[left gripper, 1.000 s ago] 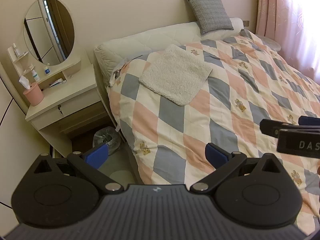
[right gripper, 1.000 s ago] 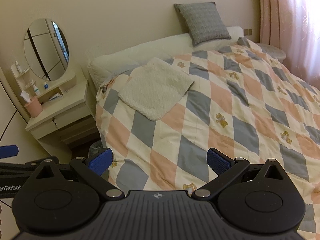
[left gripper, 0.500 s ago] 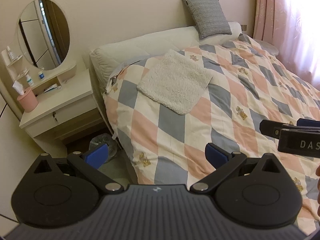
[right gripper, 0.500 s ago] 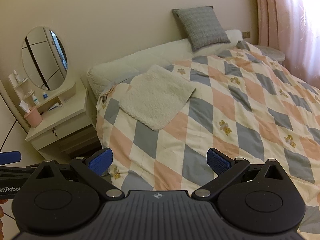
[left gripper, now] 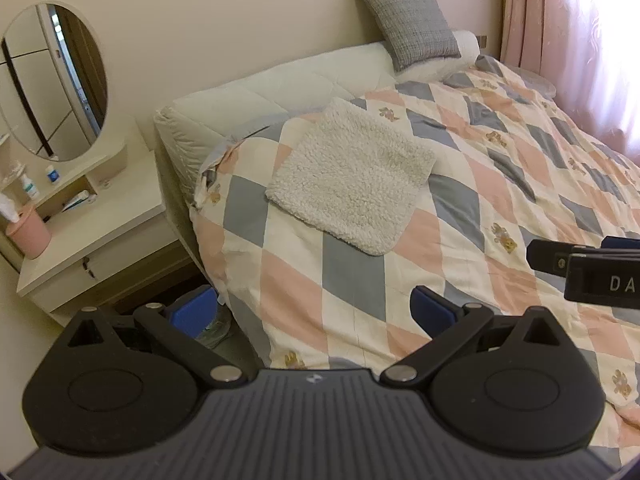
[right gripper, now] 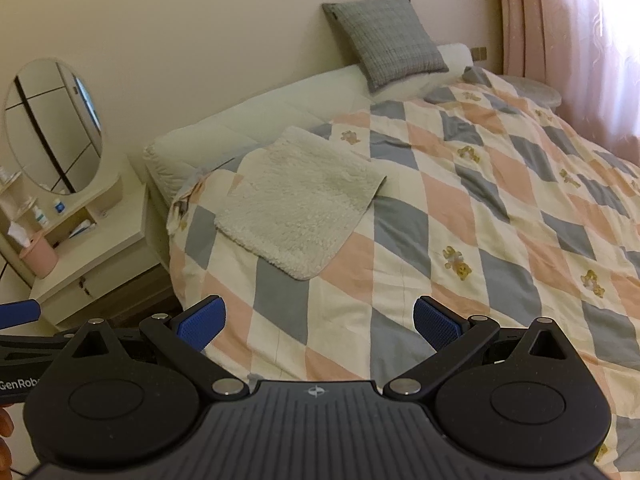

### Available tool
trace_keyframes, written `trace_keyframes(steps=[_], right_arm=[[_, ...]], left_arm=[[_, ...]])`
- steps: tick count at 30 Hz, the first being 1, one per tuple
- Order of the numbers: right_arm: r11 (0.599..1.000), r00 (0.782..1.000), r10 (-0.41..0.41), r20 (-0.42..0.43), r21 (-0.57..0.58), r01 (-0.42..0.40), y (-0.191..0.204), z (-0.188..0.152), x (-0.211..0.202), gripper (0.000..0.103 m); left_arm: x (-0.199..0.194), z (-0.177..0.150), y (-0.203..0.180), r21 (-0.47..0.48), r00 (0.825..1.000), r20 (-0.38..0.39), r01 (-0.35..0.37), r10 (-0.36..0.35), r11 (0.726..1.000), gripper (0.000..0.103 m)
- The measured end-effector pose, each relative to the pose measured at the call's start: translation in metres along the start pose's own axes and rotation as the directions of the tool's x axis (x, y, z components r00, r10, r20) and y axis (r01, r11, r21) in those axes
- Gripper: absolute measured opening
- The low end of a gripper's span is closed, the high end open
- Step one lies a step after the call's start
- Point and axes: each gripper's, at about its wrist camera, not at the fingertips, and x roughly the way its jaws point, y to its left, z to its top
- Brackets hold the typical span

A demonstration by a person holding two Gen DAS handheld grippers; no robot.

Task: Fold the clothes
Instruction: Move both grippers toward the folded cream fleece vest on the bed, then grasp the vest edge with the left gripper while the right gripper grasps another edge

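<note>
A cream fleece garment [left gripper: 352, 184], folded into a rough square, lies on the checked quilt [left gripper: 500, 184] near the head of the bed; it also shows in the right wrist view [right gripper: 300, 204]. My left gripper [left gripper: 308, 310] is open and empty, held off the bed's near edge, well short of the garment. My right gripper [right gripper: 318, 320] is open and empty, also short of the garment. The right gripper shows side-on at the right edge of the left wrist view [left gripper: 588, 268].
A white bedside table [left gripper: 96, 236] with a round mirror [left gripper: 54, 80], a pink cup [left gripper: 28, 232] and bottles stands left of the bed. A grey cushion [left gripper: 408, 24] leans on the headboard [left gripper: 280, 92]. Pink curtains [left gripper: 572, 40] hang at right.
Both grippers have drawn back and shifted slightly, so the bed and garment look a little farther and more centred. Both stay open and empty.
</note>
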Motion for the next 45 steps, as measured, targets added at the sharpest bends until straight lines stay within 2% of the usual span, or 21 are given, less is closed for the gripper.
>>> trace_keyframes(steps=[9, 15, 26, 29, 35, 39, 43, 45], right_arm=[[0.998, 0.999, -0.039, -0.031, 0.046, 0.04, 0.008, 0.042, 0.056, 0.103], [0.997, 0.997, -0.061, -0.04, 0.054, 0.063, 0.016, 0.063, 0.08, 0.103], [0.991, 0.993, -0.093, -0.075, 0.089, 0.099, 0.024, 0.079, 0.114, 0.103], [0.989, 0.991, -0.101, -0.084, 0.096, 0.109, 0.024, 0.082, 0.125, 0.103], [0.983, 0.991, -0.112, -0.069, 0.138, 0.12, 0.011, 0.08, 0.152, 0.103], [0.973, 0.989, -0.118, -0.09, 0.188, 0.133, -0.006, 0.073, 0.182, 0.103], [0.947, 0.99, -0.088, -0.106, 0.299, 0.116, -0.03, 0.06, 0.22, 0.103], [0.923, 0.993, -0.062, -0.103, 0.372, 0.096, -0.045, 0.052, 0.24, 0.103]], left_arm=[[0.053, 0.045, 0.015, 0.02, 0.999, -0.013, 0.045, -0.045, 0.999, 0.102], [0.076, 0.062, 0.023, 0.033, 0.998, -0.021, 0.065, -0.064, 0.997, 0.102], [0.118, 0.09, 0.036, 0.054, 0.995, -0.04, 0.097, -0.095, 0.994, 0.102], [0.14, 0.088, 0.033, 0.094, 0.993, -0.051, 0.113, -0.108, 0.989, 0.102], [0.189, 0.078, 0.023, 0.19, 0.988, -0.078, 0.149, -0.136, 0.971, 0.102], [0.222, 0.072, 0.017, 0.252, 0.983, -0.097, 0.173, -0.153, 0.952, 0.102], [0.255, 0.065, 0.01, 0.313, 0.979, -0.118, 0.197, -0.168, 0.929, 0.101], [0.277, 0.056, 0.003, 0.378, 0.98, -0.114, 0.194, -0.163, 0.905, 0.097]])
